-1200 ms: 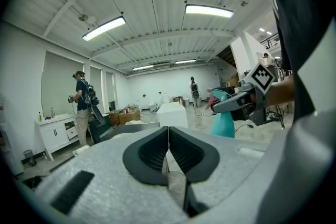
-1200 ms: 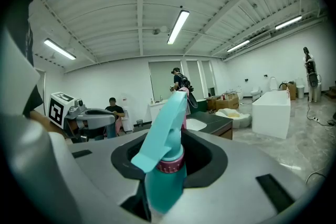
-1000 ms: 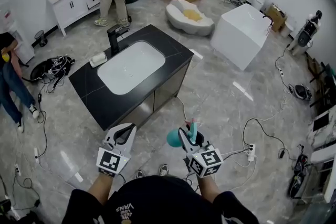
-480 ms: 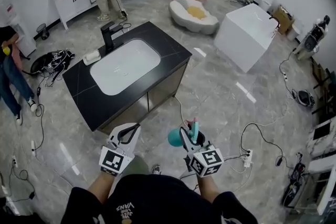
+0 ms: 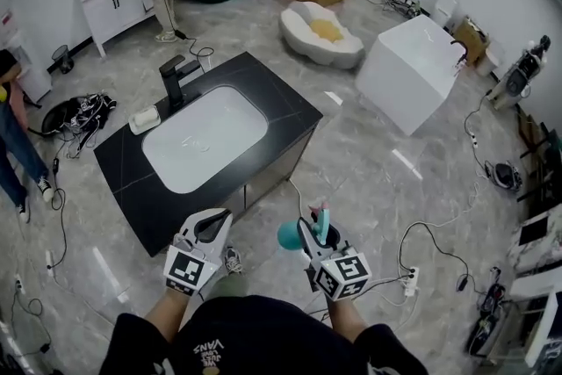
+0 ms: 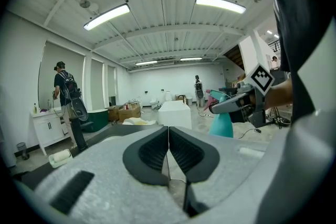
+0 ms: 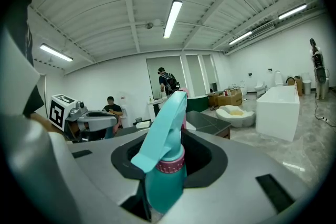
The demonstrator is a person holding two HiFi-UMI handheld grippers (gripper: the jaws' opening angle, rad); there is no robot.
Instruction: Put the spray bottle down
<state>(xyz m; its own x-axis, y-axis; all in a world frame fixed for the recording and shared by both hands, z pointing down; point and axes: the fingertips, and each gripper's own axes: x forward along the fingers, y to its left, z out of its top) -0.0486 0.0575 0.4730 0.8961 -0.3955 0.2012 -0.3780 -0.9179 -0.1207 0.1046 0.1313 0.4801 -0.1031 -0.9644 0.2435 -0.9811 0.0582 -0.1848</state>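
Bottle (image 5: 291,233) is up in the air over the floor, upright, its neck clamped in the right gripper (image 5: 316,233) and its teal body hanging below the jaws. The counter (image 5: 132,176) lies ahead and to the left, well apart, and is the likely landing spot. Left gripper (image 5: 211,226), jaws pressed together on nothing, sits nearer the counter.

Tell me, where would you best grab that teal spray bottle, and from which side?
Probably the spray bottle's narrow neck under the pink collar, coming from the side, as the right gripper does: the wider spray head above should keep it from slipping through.
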